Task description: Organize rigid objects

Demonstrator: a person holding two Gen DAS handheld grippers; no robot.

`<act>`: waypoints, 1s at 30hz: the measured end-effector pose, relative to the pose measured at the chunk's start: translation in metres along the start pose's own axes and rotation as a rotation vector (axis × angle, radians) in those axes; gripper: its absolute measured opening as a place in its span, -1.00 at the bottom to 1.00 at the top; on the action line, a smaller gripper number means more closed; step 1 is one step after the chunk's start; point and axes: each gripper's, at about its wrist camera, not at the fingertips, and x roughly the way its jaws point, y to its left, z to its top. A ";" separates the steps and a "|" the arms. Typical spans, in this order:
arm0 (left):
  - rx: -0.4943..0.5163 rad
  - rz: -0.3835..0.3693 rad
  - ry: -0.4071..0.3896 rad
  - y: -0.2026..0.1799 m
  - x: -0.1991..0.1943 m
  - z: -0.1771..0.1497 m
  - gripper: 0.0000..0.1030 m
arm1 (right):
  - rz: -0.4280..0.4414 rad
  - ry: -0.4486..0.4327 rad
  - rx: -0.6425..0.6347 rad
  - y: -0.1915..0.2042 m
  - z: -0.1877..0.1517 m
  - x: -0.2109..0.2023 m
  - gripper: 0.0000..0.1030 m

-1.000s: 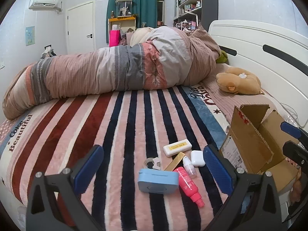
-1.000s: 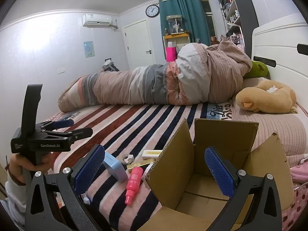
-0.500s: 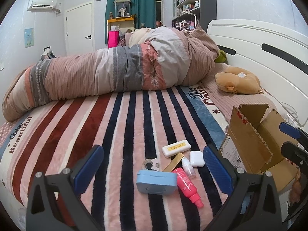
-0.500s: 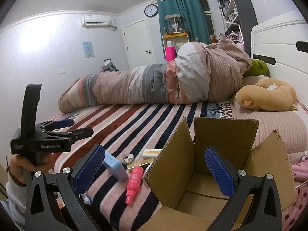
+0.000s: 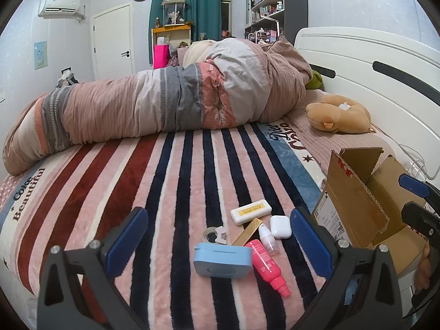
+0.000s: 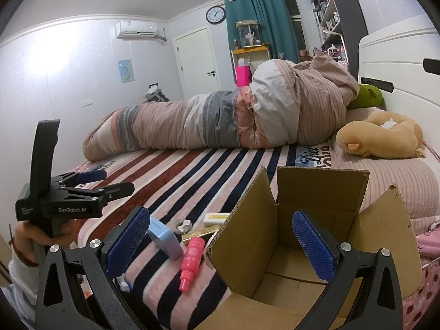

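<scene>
- Cardboard is the material of the box, which stands open on the right part of the bed, flaps up; as far as I can see, its floor is bare.
- I see the small things in one cluster on the striped blanket, just left of the box: a blue case, a pink bottle, a small clear bottle, a white earbud case, a gold bar, a white bar with a yellow label and a tape roll.
- Some of them touch: the pink bottle lies against the blue case, and the clear bottle lies between the gold bar and the earbud case.
- My left gripper is released, its jaws wide apart, and it hovers over the cluster with nothing between the pads.
- My right gripper is also released and empty; it hangs over the near left flap of the box.
- I judge that the task is at its start: no thing is in the box yet, and the step in hand is the approach to the first pick.
- The next move, I think, calls for lowering the left gripper on one thing only. The blue case is nearest and has flat sides.
- The risk is that the pads push the pink bottle, because it is so close.
</scene>
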 end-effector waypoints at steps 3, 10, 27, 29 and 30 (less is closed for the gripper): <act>0.002 0.001 0.000 0.000 0.000 0.000 0.99 | 0.000 0.000 0.003 0.000 0.000 0.000 1.00; 0.003 0.001 -0.001 -0.001 0.000 0.000 0.99 | 0.002 0.002 0.003 0.002 -0.001 0.000 1.00; 0.019 -0.011 -0.016 0.000 0.000 0.001 0.99 | -0.013 -0.007 -0.049 0.017 0.002 -0.002 1.00; 0.023 -0.027 -0.021 0.005 0.001 0.001 0.99 | -0.025 -0.003 -0.077 0.023 0.005 -0.001 0.67; 0.024 -0.032 -0.022 0.008 0.002 0.002 0.99 | -0.028 -0.005 -0.092 0.027 0.007 -0.001 0.58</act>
